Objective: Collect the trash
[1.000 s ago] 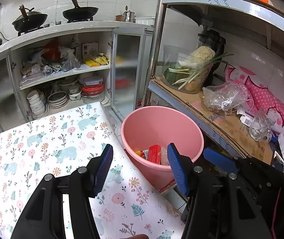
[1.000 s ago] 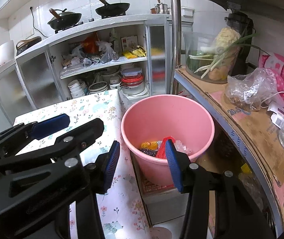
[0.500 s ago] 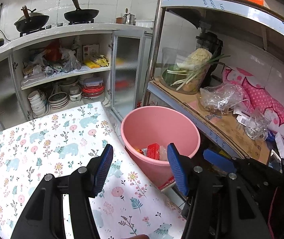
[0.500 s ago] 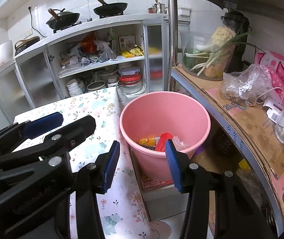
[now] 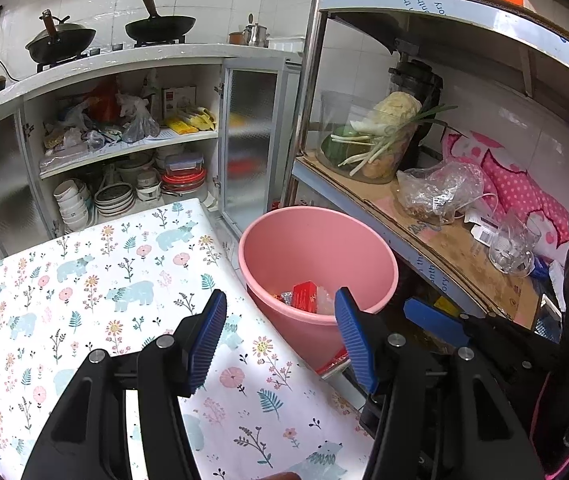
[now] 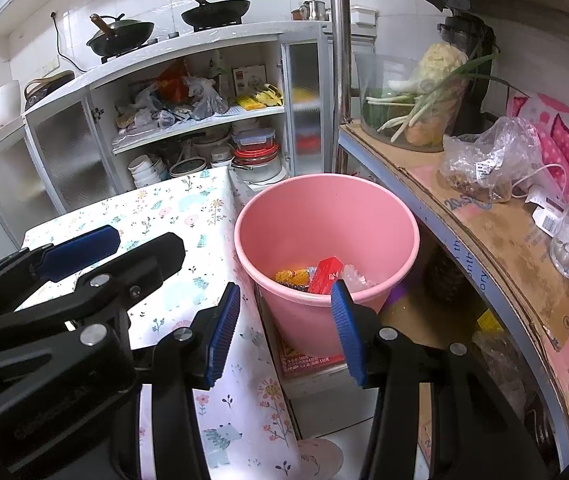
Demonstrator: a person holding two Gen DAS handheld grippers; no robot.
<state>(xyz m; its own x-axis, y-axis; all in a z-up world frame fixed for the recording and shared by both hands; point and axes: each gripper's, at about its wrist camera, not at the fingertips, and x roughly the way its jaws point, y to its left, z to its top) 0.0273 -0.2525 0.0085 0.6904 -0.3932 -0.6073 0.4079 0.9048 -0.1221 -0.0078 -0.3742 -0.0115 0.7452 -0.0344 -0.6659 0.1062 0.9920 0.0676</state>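
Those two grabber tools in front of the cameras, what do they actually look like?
Both look alike. The left gripper and the right gripper are matte black plastic frames with angular cut-outs and round silver bolts at the joints. Each has two fingers faced with flat blue pads, finely ribbed like rubber tread. No cables, labels or sleeves show.

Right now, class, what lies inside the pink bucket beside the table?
Inside the pink bucket: a red packet, a yellow wrapper and crumpled clear plastic. The near rim hides the bottom and anything beneath them.
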